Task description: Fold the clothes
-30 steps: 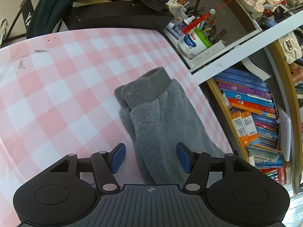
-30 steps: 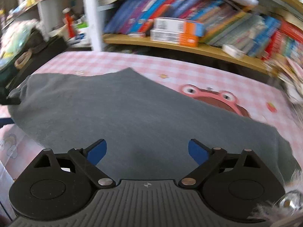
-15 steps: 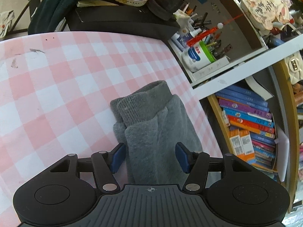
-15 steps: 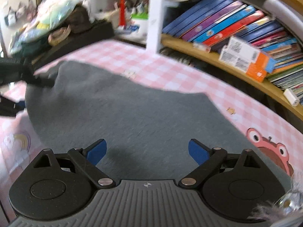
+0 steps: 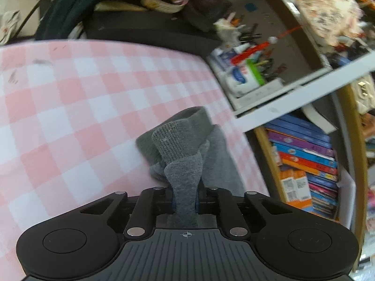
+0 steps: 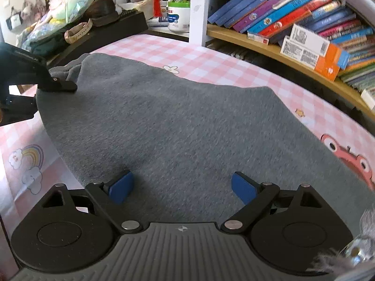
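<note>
Left wrist view, left tool (image 5: 185, 201) just closed on grey cuff (image 5: 180, 145), right tool (image 6: 181, 188) spread apart over grey garment (image 6: 187, 126) on surface (image 5: 70, 107)

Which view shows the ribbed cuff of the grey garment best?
The left wrist view: the ribbed cuff lies just ahead of the left hand-held gripper, whose jaws have just closed on the grey garment. In the right wrist view the cuff is small, partly hidden.
</note>
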{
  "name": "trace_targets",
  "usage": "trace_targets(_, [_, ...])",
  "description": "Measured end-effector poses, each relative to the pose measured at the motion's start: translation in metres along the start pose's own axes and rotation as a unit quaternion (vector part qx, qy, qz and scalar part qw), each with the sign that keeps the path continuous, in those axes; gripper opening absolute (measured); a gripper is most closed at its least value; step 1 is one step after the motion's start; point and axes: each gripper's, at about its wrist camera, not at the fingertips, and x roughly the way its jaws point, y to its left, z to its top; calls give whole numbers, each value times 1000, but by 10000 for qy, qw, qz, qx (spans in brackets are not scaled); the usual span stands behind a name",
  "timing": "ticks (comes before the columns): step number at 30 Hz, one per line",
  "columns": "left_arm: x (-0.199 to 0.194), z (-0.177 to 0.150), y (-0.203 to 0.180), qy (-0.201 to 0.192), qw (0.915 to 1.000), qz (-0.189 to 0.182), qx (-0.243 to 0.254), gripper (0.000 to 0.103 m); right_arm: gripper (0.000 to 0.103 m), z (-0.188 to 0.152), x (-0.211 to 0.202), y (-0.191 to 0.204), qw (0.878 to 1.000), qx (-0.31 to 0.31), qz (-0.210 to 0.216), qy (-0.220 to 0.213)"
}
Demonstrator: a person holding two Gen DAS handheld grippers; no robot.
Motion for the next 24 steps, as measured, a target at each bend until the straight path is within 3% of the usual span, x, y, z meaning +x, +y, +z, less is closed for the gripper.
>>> trace_targets(6, [-8,0,-10,-69,9994,-203,289,11,88,14,-15,3,9983,227,-8,-542])
trace_targets(10, [-11,-1,-14,-91,9989,-271,378,11,87,12,4,14,9999,-40,-87,-107])
trace_targets(16, [-16,-3,-27,-149,9966,-424,688,11,84,11,-5,9,9989,206,-2,-415])
trace_targets(20, [-20,-6,-38,-164,9939,-545,949,11,85,7,0,15,9997,100,105,-211])
trace_targets(24, [-27,-9,-54,-213,9880,-728,1346,11,85,10,-12,10,9989,200,114,-419])
